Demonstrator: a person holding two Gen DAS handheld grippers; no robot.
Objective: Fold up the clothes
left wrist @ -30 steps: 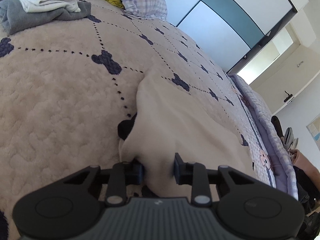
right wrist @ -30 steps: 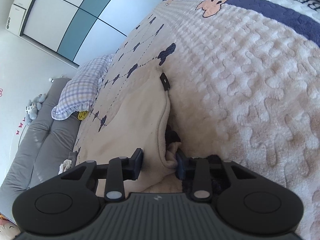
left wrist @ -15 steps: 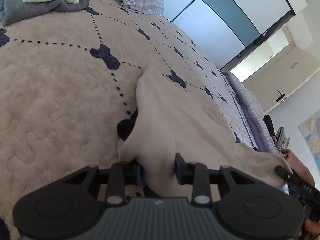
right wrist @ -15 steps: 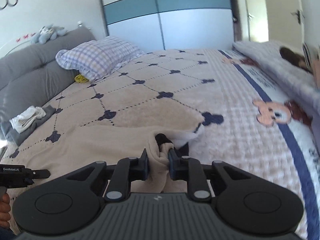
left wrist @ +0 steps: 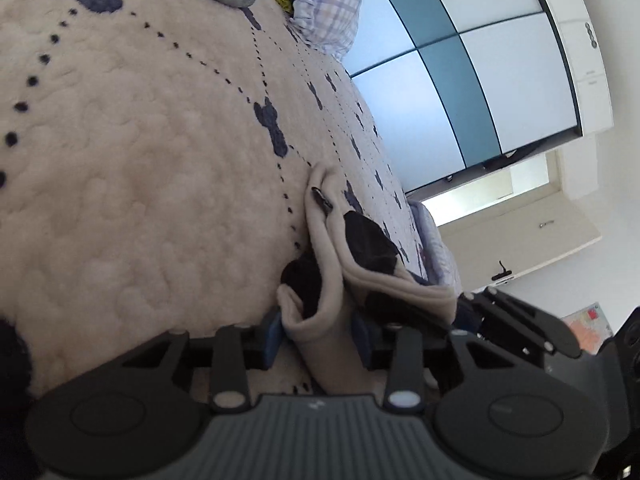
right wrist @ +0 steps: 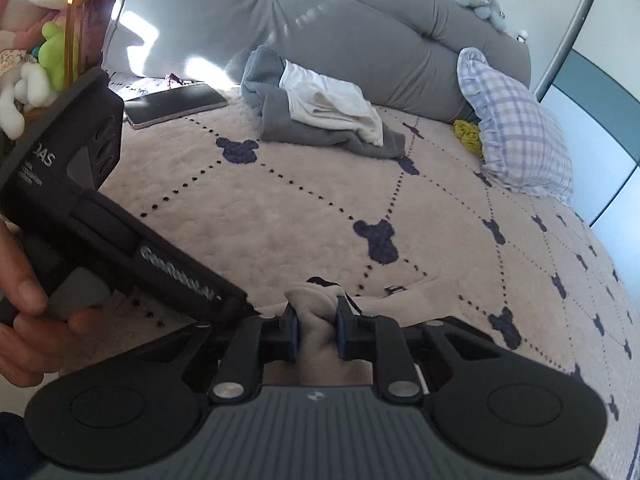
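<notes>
The beige fleece garment is bunched between the two grippers, just above the bed blanket. The left gripper is clamped on a thick fold of it, the cloth squeezed between the blue-padded fingers, and a dark lining shows where the fleece folds open just ahead of the fingertips. A small dark tag sits on the garment's edge farther ahead. The right gripper is likewise closed on a wad of the same beige cloth, which rises in a rounded lump between its fingers; the rest of the garment trails off to its right along the blanket.

In the right wrist view the left gripper's black body crosses in from the left, touching or very nearly touching the right gripper's left finger, with the person's left hand wrapped around its handle. Whether the two tools actually make contact is hard to say from this angle.

Well ahead of the right gripper lie a grey and white clothes pile, a checked pillow to the right, a yellow-green item beside it, a dark tablet to the left, and the grey padded headboard behind.
</notes>
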